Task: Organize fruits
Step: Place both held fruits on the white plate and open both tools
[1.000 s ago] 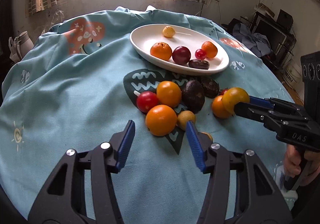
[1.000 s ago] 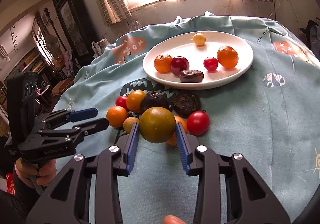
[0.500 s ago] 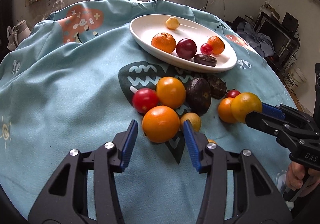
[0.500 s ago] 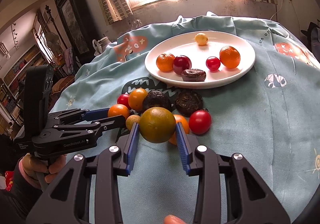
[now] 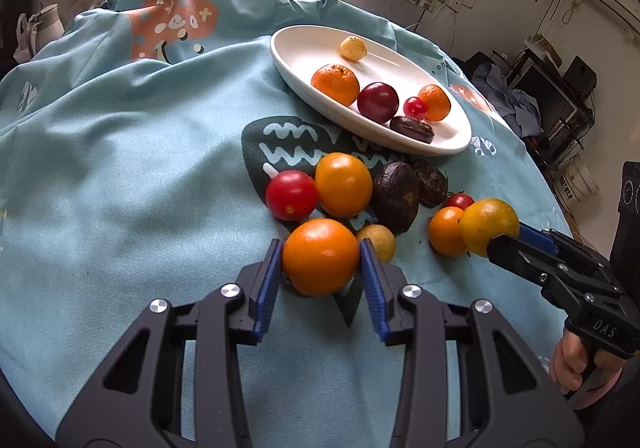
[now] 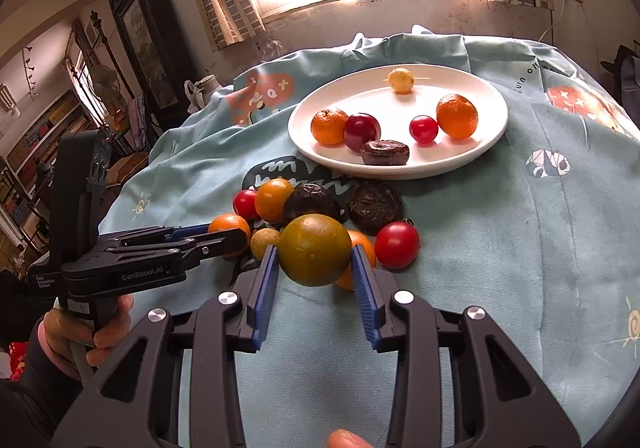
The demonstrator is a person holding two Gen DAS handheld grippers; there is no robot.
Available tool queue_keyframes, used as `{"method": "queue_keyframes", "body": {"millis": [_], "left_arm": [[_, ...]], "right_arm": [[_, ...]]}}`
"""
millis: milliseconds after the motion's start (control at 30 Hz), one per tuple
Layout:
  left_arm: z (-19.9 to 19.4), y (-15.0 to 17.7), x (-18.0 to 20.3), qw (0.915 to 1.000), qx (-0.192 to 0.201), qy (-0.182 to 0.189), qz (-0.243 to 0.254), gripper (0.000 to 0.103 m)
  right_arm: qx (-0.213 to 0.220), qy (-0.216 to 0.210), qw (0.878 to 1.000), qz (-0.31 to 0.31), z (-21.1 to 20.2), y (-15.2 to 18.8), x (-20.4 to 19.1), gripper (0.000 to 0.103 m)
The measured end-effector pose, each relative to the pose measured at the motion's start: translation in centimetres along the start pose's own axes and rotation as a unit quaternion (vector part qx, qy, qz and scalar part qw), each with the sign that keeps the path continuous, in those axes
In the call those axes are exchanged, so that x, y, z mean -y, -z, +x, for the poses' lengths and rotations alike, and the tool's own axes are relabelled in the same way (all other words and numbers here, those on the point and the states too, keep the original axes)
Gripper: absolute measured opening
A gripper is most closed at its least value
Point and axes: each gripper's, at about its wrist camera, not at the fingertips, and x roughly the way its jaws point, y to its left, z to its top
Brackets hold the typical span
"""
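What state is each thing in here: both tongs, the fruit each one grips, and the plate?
Left tongs: shut on the orange.
Orange: gripped, low over the cloth; contact unclear.
Right tongs: shut on the greenish-yellow fruit.
Greenish-yellow fruit: gripped, held above the pile.
White plate: upright on the cloth, holding six fruits.

Glossy white plate (image 5: 448,142) on matt, soft teal cloth (image 5: 120,168).

A surface draped in a teal printed cloth (image 5: 120,176) carries a white plate (image 5: 298,48) at upper right of centre. Below the plate, loose fruit lies bunched on the cloth: a tomato (image 5: 292,195), oranges (image 5: 343,184) and two dark fruits (image 5: 395,196).
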Motion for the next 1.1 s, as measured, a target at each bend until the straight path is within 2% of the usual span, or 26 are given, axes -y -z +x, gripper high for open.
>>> {"method": "queue_keyframes", "body": {"millis": [100, 233, 433, 533, 667, 767, 900, 933, 967, 1000, 1033, 1100], "left_arm": [[-1.4, 0.7, 0.4, 0.9997, 0.022, -0.01, 0.003, 0.039], [-3.1, 0.6, 0.9, 0.9993, 0.036, 0.007, 0.002, 0.039], [-3.2, -4.8, 2.3, 0.9979, 0.056, -0.007, 0.032, 0.039], [-1.1, -8.9, 3.5, 0.9972, 0.061, -0.009, 0.043, 0.039], [3.6, -13.3, 5.2, 0.9959, 0.049, -0.044, 0.062, 0.039], [6.7, -14.8, 5.8, 0.9966, 0.028, -0.05, 0.059, 0.039], [8.2, -15.4, 6.2, 0.9943, 0.033, -0.076, 0.067, 0.04], [8.2, -15.5, 6.1, 0.9941, 0.033, -0.08, 0.065, 0.054], [7.9, -15.4, 6.1, 0.9935, 0.039, -0.088, 0.061, 0.085], [7.0, -15.1, 6.2, 0.992, 0.055, -0.098, 0.057, 0.092], [5.9, -14.6, 6.2, 0.9904, 0.073, -0.103, 0.056, 0.094], [3.5, -13.6, 6.2, 0.99, 0.084, -0.098, 0.057, 0.094]], "right_arm": [[0.002, -0.002, 1.0, -0.001, -0.1, 0.1, 0.0, 0.038], [0.007, -0.008, 1.0, -0.003, -0.5, -0.2, 0.1, 0.038], [0.065, 0.015, 0.998, 0.011, -1.4, -3.6, 2.4, 0.038], [0.078, 0.035, 0.996, 0.016, 0.0, -6.2, 4.0, 0.038], [0.076, 0.062, 0.995, 0.025, 2.6, -8.6, 6.2, 0.037], [0.068, 0.059, 0.995, 0.046, 4.3, -9.2, 7.8, 0.037], [0.063, 0.059, 0.995, 0.044, 5.5, -9.4, 8.5, 0.038], [0.064, 0.06, 0.995, 0.04, 5.6, -9.4, 8.4, 0.043], [0.069, 0.062, 0.995, 0.035, 5.4, -9.3, 8.3, 0.059], [0.076, 0.066, 0.994, 0.034, 4.9, -9.2, 8.1, 0.063], [0.083, 0.066, 0.994, 0.029, 4.3, -9.1, 7.8, 0.063], [0.094, 0.068, 0.993, 0.013, 2.8, -8.7, 6.8, 0.063]]}}
